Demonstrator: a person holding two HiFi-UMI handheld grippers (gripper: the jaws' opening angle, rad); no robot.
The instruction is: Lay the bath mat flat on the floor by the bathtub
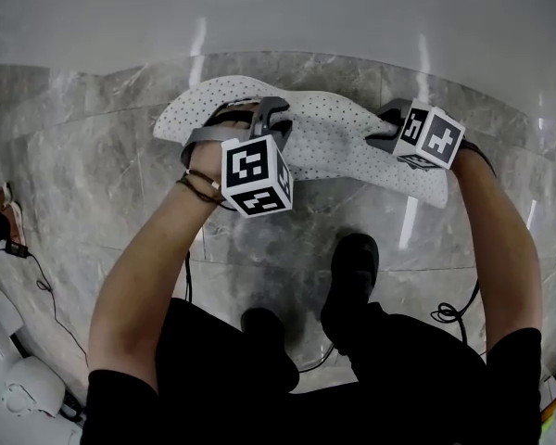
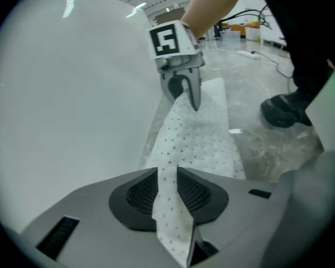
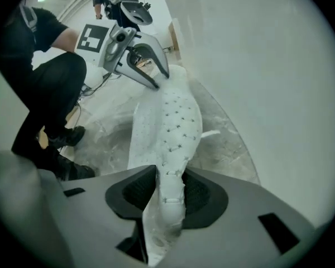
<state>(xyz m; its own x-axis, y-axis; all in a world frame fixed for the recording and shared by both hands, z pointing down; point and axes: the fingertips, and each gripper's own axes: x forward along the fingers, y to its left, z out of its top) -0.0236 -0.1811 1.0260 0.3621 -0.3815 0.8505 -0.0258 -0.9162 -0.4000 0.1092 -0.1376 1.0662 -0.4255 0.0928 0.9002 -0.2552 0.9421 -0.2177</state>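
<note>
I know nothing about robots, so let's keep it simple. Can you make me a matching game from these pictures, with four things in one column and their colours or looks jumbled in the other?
Things:
1. mat
2. bathtub
3. floor
4. shoe

Looks:
A. grey marble
B. black
C. plain glossy white
D. white with small dark dots

Pairs: 1-D, 2-C, 3-A, 4-B

The bath mat point(image 1: 334, 142) stretched mid-frame between the left gripper point(image 1: 250, 117) and the right gripper point(image 1: 394, 126), below the bathtub point(image 1: 278, 17) and above the shoes point(image 1: 352, 267).
</note>
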